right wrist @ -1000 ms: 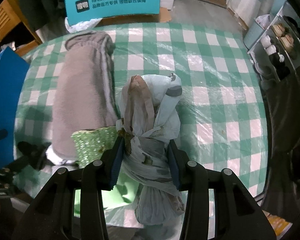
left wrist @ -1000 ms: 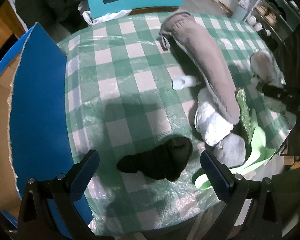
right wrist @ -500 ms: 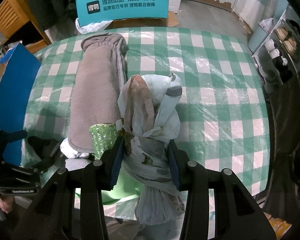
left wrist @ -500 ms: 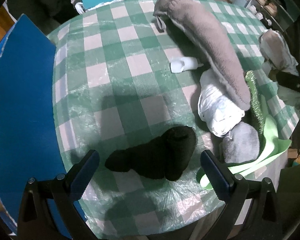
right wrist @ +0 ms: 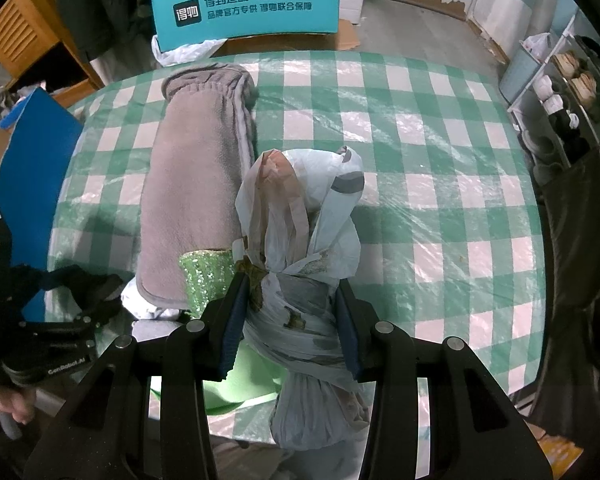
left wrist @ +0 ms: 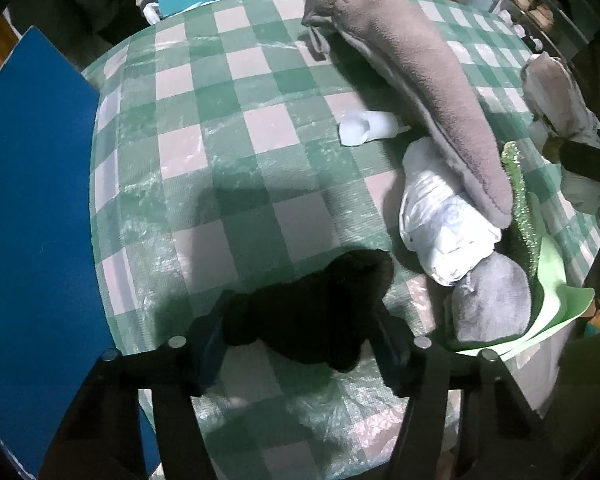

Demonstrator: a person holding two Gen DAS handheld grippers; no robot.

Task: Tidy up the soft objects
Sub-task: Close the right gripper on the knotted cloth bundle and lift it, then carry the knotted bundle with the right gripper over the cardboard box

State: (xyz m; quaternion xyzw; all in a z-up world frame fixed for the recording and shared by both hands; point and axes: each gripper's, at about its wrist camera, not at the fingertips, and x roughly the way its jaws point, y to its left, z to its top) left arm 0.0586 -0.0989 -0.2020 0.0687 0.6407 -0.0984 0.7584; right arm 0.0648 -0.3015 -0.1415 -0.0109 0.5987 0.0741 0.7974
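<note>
Lying on the green-and-white checked counter point(left wrist: 260, 136), the small black soft cloth item point(left wrist: 312, 312) is a dark lump with a rounded end toward the right; its folds and material are too dark to make out. It sits between the two fingers of the left gripper point(left wrist: 300, 344), whose jaws have just been closing around it. The pads seem to touch its sides, but the black on black hides the contact, so a firm grip cannot be confirmed.

The right gripper point(right wrist: 290, 332) is closed on a knotted pale grey plastic bag bundle point(right wrist: 304, 240), pressed at its middle, with the knot and loose ends standing forward of the fingers.

Just right of the black item lie a rounded grey soft piece point(left wrist: 492, 300), a white crumpled bundle point(left wrist: 440, 220), a long rolled taupe fleece cloth point(left wrist: 420, 80) and a light green sheet point(left wrist: 556, 296). A blue board point(left wrist: 32, 208) is cut off at the left edge.
</note>
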